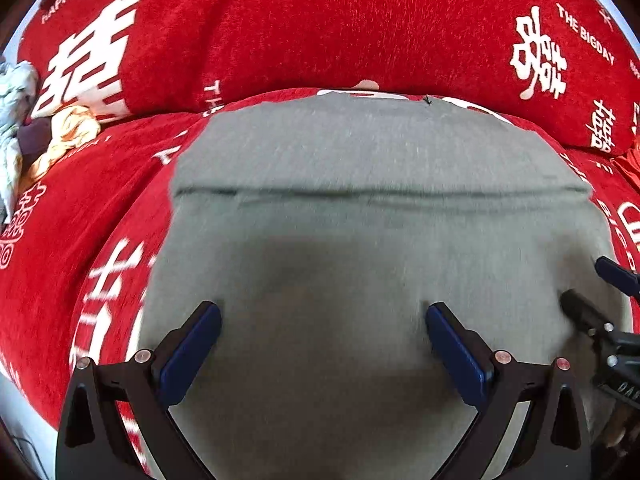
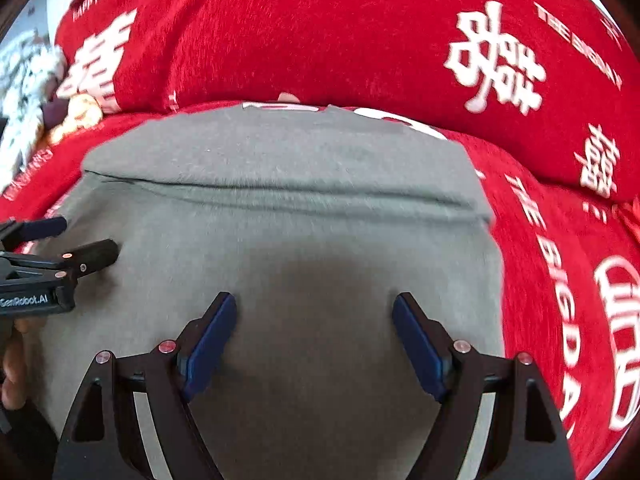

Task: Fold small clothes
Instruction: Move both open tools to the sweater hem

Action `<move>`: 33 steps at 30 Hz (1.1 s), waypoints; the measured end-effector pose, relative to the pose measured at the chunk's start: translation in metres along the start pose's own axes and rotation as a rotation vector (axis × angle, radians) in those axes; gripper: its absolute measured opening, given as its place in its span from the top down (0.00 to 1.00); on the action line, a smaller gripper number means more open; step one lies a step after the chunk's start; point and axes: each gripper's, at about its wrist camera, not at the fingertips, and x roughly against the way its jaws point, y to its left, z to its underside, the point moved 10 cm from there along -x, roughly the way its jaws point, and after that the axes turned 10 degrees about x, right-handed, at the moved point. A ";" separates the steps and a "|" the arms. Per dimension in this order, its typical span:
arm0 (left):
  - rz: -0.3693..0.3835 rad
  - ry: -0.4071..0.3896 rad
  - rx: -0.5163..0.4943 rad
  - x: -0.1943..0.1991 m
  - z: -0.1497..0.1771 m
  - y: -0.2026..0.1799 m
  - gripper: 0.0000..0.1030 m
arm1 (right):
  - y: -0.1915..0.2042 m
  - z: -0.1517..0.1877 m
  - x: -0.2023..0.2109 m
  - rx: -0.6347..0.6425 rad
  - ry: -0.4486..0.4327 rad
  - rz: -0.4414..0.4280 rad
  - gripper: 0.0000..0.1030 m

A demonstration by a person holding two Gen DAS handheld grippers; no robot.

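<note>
A grey garment [image 1: 360, 152] [image 2: 280, 220] lies flat on the red sofa cover, with a fold edge running across it from side to side. My left gripper [image 1: 323, 308] hovers over its near part, jaws wide open and nothing between the blue pads. My right gripper [image 2: 315, 298] is open too, over the same near part a little further right, and holds nothing. Each gripper shows in the other's view: the right gripper [image 1: 584, 280] at the right edge, the left gripper [image 2: 88, 236] at the left edge, with a hand [image 2: 12, 368] behind it.
The red sofa cover [image 1: 80, 220] [image 2: 560, 280] with white characters surrounds the garment, and a back cushion [image 1: 320, 20] rises behind it. At the far left lies a pile of clothes: a white patterned piece [image 1: 12, 92] [image 2: 24, 72] and an orange one [image 1: 72, 128] [image 2: 76, 112].
</note>
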 end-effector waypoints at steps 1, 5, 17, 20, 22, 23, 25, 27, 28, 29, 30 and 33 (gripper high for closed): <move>0.001 -0.008 -0.004 0.005 0.006 0.002 0.00 | 0.000 0.009 0.007 0.009 -0.008 0.003 0.19; 0.006 -0.045 -0.021 0.020 0.025 0.009 0.00 | 0.002 0.040 0.031 0.054 -0.039 0.015 0.19; 0.010 -0.035 -0.037 0.057 0.070 0.013 0.00 | 0.003 0.089 0.073 0.092 -0.020 0.048 0.18; 0.053 -0.024 -0.108 0.062 0.086 -0.015 0.00 | 0.036 0.083 0.081 0.156 -0.067 0.002 0.18; 0.033 -0.010 -0.159 0.056 0.097 -0.025 0.00 | 0.058 0.082 0.078 0.216 -0.074 -0.023 0.18; 0.010 -0.005 -0.182 0.051 0.103 -0.025 0.00 | 0.070 0.084 0.074 0.261 -0.066 -0.029 0.18; 0.039 0.002 -0.160 0.051 0.105 -0.020 0.00 | 0.079 0.094 0.063 0.318 -0.027 -0.008 0.18; 0.044 0.024 -0.145 0.051 0.108 -0.008 0.00 | 0.076 0.097 0.066 0.310 -0.045 -0.020 0.18; 0.038 0.026 -0.150 0.051 0.110 -0.004 0.00 | 0.072 0.101 0.068 0.307 -0.038 -0.024 0.18; 0.038 0.027 -0.154 0.052 0.113 -0.002 0.00 | 0.067 0.105 0.069 0.310 -0.035 -0.022 0.18; 0.039 0.029 -0.153 0.053 0.115 0.001 0.00 | 0.063 0.110 0.070 0.313 -0.029 -0.019 0.18; 0.055 0.047 -0.110 0.058 0.120 0.007 0.00 | 0.055 0.121 0.074 0.313 -0.016 -0.009 0.18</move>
